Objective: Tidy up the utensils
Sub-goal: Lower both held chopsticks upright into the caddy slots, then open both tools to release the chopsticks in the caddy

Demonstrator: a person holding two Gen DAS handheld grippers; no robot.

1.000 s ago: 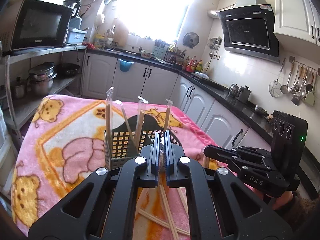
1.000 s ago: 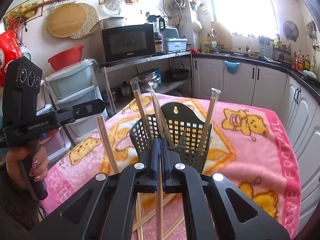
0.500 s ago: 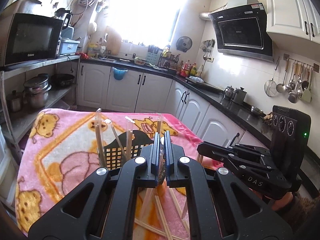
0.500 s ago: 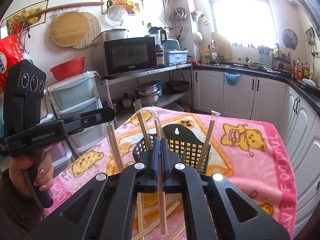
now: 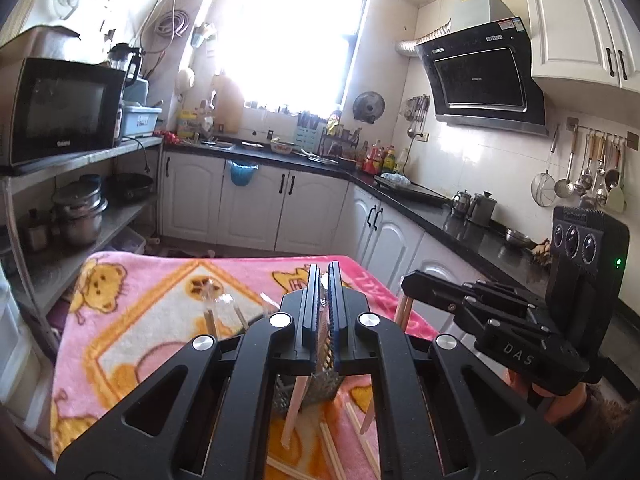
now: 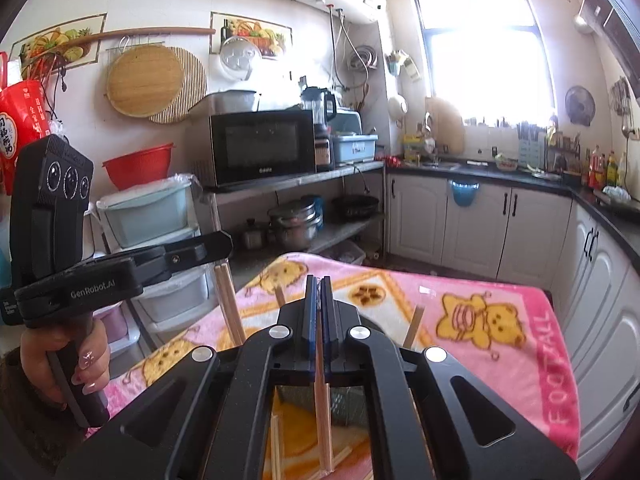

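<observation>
Both tools clenched, left tool (image 5: 325, 280) and right tool (image 6: 318, 284) each pinching a wrapped chopstick pair (image 6: 322, 412) hanging below over the black basket (image 5: 320, 386) on the pink surface (image 6: 500, 308); thin grip, sticks could swing, miss basket.

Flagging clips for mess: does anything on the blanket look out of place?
Yes. Several loose chopsticks lie criss-crossed on the pink blanket in front of the black basket, not standing in it like the others.
</observation>
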